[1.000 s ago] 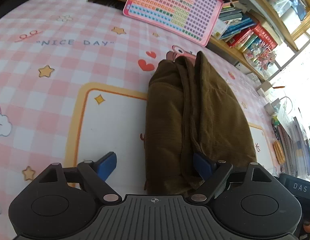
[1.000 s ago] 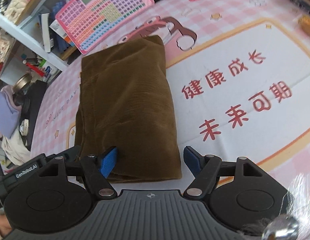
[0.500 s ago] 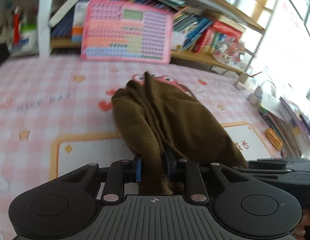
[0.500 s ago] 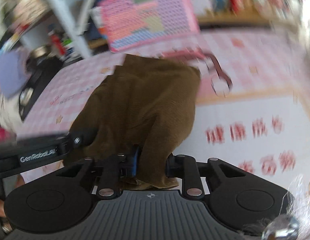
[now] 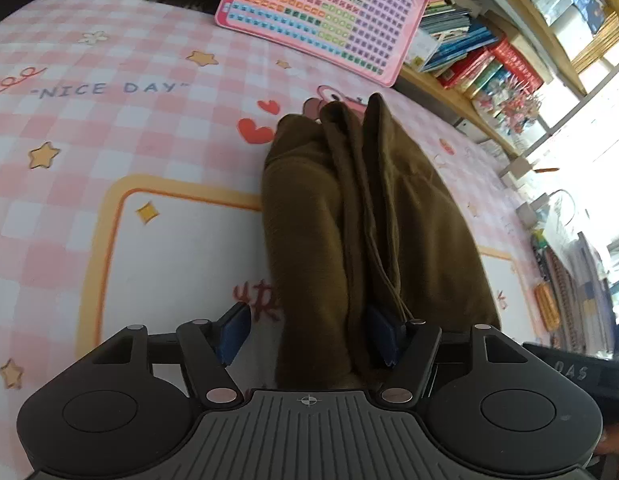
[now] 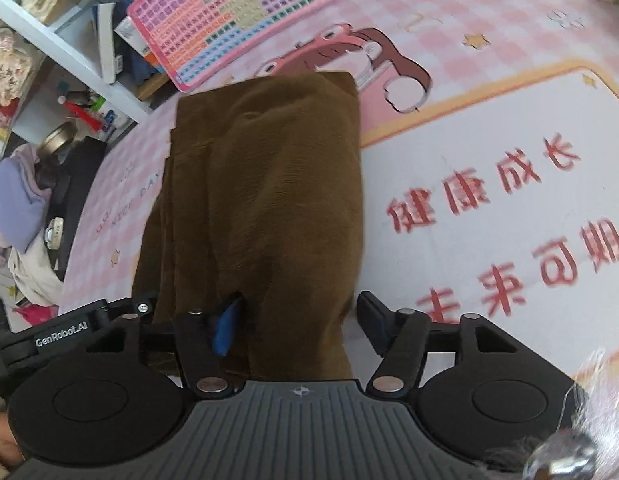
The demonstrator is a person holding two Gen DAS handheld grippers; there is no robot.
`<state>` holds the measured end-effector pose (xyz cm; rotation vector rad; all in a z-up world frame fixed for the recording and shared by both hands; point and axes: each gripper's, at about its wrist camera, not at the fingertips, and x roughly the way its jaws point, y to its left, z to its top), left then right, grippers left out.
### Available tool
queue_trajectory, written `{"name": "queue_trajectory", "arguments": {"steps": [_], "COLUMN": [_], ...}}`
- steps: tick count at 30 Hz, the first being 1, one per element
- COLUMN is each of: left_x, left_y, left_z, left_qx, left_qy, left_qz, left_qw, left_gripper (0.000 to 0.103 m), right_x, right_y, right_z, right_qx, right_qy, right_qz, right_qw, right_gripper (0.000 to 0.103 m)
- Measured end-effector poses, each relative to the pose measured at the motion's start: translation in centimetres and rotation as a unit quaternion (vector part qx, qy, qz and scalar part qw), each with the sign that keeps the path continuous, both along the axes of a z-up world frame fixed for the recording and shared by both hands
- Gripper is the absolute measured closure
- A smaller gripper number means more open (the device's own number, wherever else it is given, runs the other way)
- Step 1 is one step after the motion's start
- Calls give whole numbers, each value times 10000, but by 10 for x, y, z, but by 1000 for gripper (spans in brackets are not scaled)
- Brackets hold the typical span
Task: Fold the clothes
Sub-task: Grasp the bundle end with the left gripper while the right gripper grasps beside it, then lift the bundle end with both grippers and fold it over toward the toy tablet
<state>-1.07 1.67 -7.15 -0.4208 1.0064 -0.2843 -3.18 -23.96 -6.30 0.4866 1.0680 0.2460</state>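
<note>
Folded brown garment (image 5: 365,216) between spread tool (image 5: 309,334) fingers.

Brown corduroy garment (image 6: 269,200), folded into layered rectangle, lying on pink mat

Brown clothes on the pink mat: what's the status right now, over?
Left tool open, right tool open, both straddling the near edge. Brown garment folded, lying on the mat. Nothing in the way.

The pink checked mat (image 5: 109,128) reads "NICE DAY" and, in red, "健康成长 未来可期". The left gripper (image 6: 61,336) body reads "GenRobot.AI"; the right gripper (image 5: 569,372) shows "DAS".
</note>
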Motion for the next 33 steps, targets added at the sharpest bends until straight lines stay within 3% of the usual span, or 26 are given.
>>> {"name": "queue_trajectory", "arguments": {"steps": [2,4,7,10,12,14,19,21,23,24,25,28,33], "left_x": [3,0,-5,-10,-10,-6,5,8,9,9,8,4,-3], "left_y": [-5,-14,-27,-39,-41,-34,-8,-6,-10,-13,-18,-27,-27], "left_z": [0,6,15,24,22,16,1,-1,-2,-2,-1,6,26], "left_qx": [-40,152,441,732,796,611,-79,-188,-188,-140,-25,185,167], "left_qy": [-34,-194,-433,-672,-613,-369,160,153,96,57,12,-196,-626], "left_qz": [-70,-209,-417,-628,-693,-589,-210,-171,-202,-235,-280,-394,-449], "left_qw": [10000,9995,9972,9931,9925,9957,9996,9996,9996,9996,9996,9989,9969], "left_gripper": [42,67,80,81,80,75,51,51,54,57,68,79,81], "right_x": [2,4,-1,-10,-14,-11,-4,-2,-1,0,0,-2,-7], "right_y": [6,13,26,39,43,37,14,6,6,8,12,20,26], "right_z": [1,1,8,17,19,13,3,0,-1,-1,0,5,22], "right_qx": [-83,-193,-595,-1064,-1229,-1147,-515,-227,-127,-120,-189,-417,-502], "right_qy": [-44,-90,-415,-855,-989,-805,-335,-175,-163,-147,-172,-357,-748], "right_qz": [105,204,525,910,1024,930,528,364,351,392,407,601,710], "right_qw": [9999,9996,9960,9864,9822,9858,9967,9989,9992,9991,9988,9967,9934], "right_gripper": [43,55,68,73,73,70,51,50,54,63,65,72,76]}}
